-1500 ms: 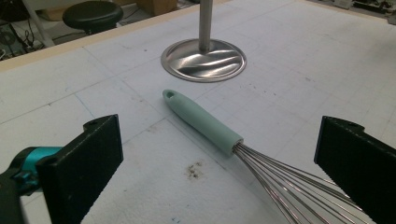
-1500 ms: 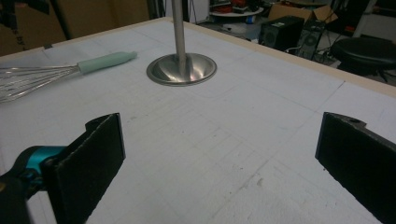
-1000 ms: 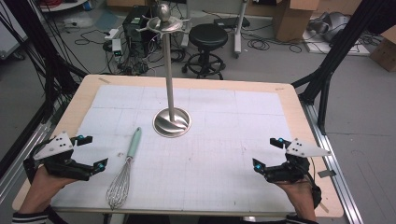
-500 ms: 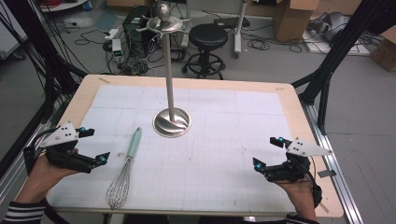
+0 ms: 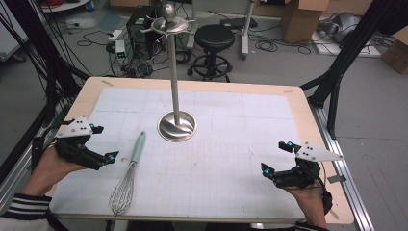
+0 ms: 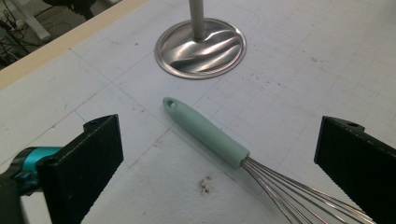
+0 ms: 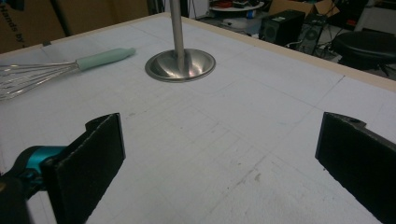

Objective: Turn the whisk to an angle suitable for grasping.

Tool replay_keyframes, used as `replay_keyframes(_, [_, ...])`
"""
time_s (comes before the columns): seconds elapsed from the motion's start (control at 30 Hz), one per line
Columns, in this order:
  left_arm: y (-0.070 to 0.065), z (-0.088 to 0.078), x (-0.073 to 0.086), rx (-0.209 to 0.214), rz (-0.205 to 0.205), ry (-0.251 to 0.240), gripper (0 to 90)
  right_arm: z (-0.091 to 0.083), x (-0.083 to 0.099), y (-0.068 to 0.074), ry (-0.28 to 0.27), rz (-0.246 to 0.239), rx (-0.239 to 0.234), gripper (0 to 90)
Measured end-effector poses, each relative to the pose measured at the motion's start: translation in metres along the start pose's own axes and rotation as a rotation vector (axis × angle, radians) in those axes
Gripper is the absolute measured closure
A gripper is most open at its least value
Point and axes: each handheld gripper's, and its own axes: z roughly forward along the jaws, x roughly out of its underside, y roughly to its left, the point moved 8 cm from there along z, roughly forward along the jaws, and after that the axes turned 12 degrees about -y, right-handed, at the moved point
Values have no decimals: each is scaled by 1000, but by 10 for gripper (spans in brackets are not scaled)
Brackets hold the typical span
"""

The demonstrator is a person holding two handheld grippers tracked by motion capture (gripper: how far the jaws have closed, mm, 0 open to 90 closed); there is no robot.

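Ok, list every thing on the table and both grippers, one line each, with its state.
whisk: lying flat on the mat, untouched, handle toward the stand.
stand: upright, nothing hanging from its top hooks.
left gripper: open, beside the whisk handle, holding nothing.
right gripper: open, over bare mat, holding nothing.

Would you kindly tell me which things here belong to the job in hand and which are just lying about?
In the job:
whisk
left gripper, open, aimed at it

Lying about:
metal stand
stool
cardboard boxes
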Motion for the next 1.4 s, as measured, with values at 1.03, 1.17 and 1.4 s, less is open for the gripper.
replay_keyframes(1.03, [14,38,-6,46,-9,135,257,0,1,0,2,2,-7,4])
replay_keyframes(1.17, [13,41,-5,51,-7,150,247,0,1,0,1,3,-7,5])
replay_keyframes(1.4, [14,51,0,51,-15,178,234,0,1,0,1,2,-8,5])
